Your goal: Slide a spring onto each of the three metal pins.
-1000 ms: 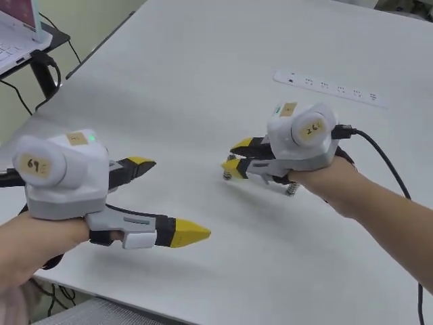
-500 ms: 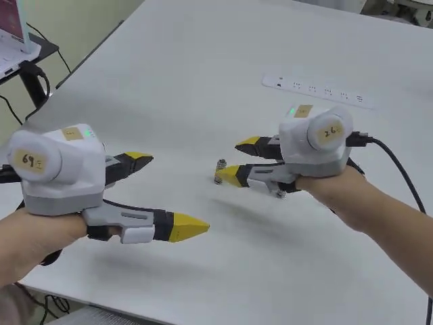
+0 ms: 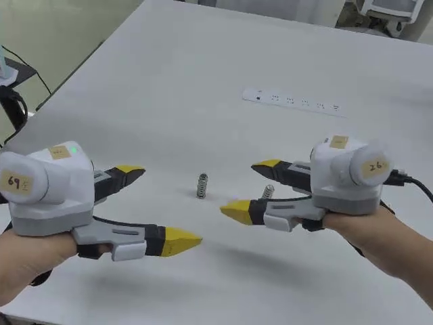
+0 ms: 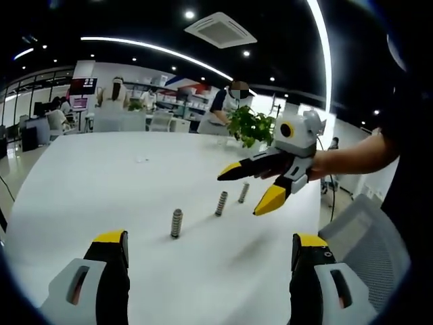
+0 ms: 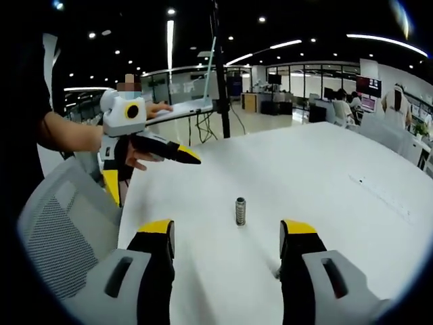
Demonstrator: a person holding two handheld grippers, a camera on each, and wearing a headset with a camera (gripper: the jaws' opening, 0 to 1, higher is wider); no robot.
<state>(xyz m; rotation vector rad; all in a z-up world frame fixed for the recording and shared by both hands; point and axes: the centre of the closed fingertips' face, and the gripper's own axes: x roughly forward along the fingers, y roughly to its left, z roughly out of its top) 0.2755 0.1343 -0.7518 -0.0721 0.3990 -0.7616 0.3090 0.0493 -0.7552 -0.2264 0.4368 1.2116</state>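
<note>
Three short metal pins with springs on them stand upright on the white table (image 3: 169, 81). In the left gripper view they form a row: the nearest pin (image 4: 176, 223), the middle pin (image 4: 221, 203) and the far pin (image 4: 243, 192). In the head view one pin (image 3: 202, 185) stands free and a second pin (image 3: 268, 191) shows between the right gripper's jaws. My right gripper (image 3: 250, 187) is open and holds nothing; its own view has a pin (image 5: 240, 211) ahead of it. My left gripper (image 3: 159, 203) hovers open and empty at the near left, short of the pins.
A white power strip (image 3: 291, 103) lies flat at the far side of the table. A black cable trails from the right gripper. The table's left edge drops away beside the left hand. A grey mesh chair (image 5: 61, 230) stands near the table.
My right gripper has drawn back to the right, away from the pins, and its jaws stand wider apart. One pin now stands free of it. The left gripper has barely moved.
</note>
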